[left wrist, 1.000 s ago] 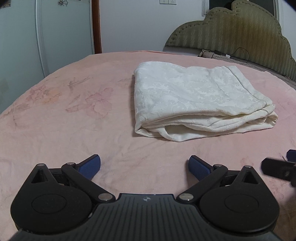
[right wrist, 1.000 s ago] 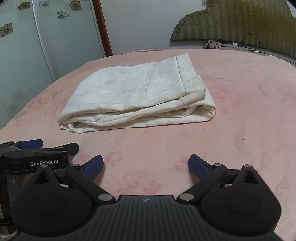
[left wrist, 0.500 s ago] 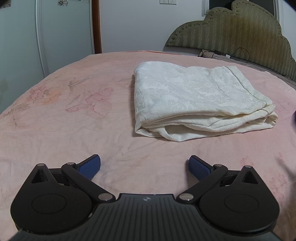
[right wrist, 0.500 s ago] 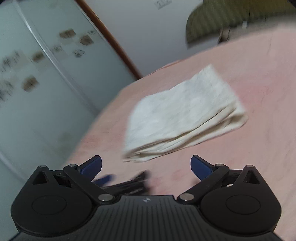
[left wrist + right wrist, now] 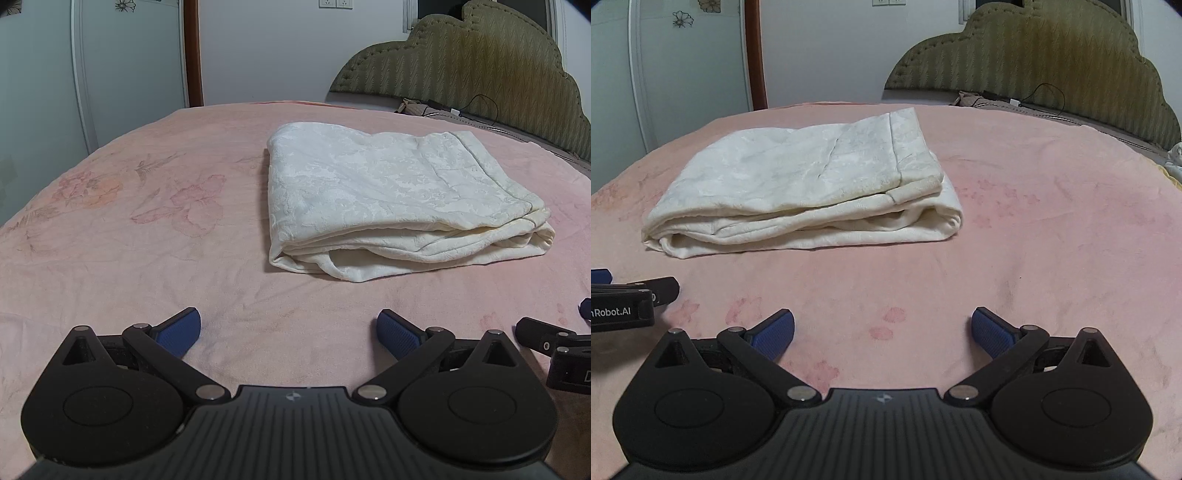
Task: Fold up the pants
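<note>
The cream pants (image 5: 391, 195) lie folded in a flat stack of layers on the pink bedspread (image 5: 147, 240); they also show in the right wrist view (image 5: 805, 184). My left gripper (image 5: 289, 330) is open and empty, low over the bedspread a short way in front of the pants. My right gripper (image 5: 882, 330) is open and empty, also in front of the pants. Each gripper shows at the edge of the other's view: the right one (image 5: 554, 343) and the left one (image 5: 628, 299).
An olive padded headboard (image 5: 480, 66) with a cable and clutter stands at the back right. A pale wardrobe (image 5: 110, 74) and a brown door frame (image 5: 194, 51) stand behind the bed's far left edge.
The right gripper swung up and away half a second ago, then came back low in front of the pants. The left gripper and the pants have not moved.
</note>
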Tool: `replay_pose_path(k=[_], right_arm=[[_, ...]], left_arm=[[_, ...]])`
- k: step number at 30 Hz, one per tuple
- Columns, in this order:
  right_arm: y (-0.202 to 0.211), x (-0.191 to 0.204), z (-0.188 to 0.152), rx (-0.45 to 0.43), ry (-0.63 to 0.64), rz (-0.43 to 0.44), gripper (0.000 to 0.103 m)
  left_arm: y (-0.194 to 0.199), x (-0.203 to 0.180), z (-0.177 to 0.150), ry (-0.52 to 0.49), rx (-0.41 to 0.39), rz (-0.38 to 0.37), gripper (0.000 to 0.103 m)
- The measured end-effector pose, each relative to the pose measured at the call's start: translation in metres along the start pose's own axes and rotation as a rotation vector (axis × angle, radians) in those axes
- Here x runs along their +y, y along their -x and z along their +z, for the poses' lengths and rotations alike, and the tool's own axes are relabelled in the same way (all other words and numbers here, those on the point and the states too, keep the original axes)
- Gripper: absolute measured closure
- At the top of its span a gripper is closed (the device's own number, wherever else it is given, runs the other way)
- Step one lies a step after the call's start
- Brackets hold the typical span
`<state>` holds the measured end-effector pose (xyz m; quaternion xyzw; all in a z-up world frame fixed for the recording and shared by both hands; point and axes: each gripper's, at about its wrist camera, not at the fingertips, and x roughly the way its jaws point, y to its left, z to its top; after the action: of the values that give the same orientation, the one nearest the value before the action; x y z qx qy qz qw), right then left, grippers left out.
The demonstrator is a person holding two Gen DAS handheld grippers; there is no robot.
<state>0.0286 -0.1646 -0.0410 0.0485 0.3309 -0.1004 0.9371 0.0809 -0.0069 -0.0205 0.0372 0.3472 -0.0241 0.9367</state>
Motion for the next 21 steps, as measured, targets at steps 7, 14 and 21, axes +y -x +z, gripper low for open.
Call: replay_pose_path(k=[7,14,21], right_arm=[[-0.0011,0.0025,0.0002,0.0,0.003,-0.006,0.0],[-0.0014,0.0015,0.0001,0.0,-0.001,-0.001,0.0],[0.0015,0.0009,-0.0019,-0.006,0.013,0.019,0.0]], left_arm=[[-0.0003,0.0005,-0.0005,0.001,0.0,0.0,0.0],[0.0022,-0.0024,-0.0013,0.011,-0.005,0.003,0.0],[0.0025,-0.0007,-0.0014,0.012,-0.007,0.006,0.0]])
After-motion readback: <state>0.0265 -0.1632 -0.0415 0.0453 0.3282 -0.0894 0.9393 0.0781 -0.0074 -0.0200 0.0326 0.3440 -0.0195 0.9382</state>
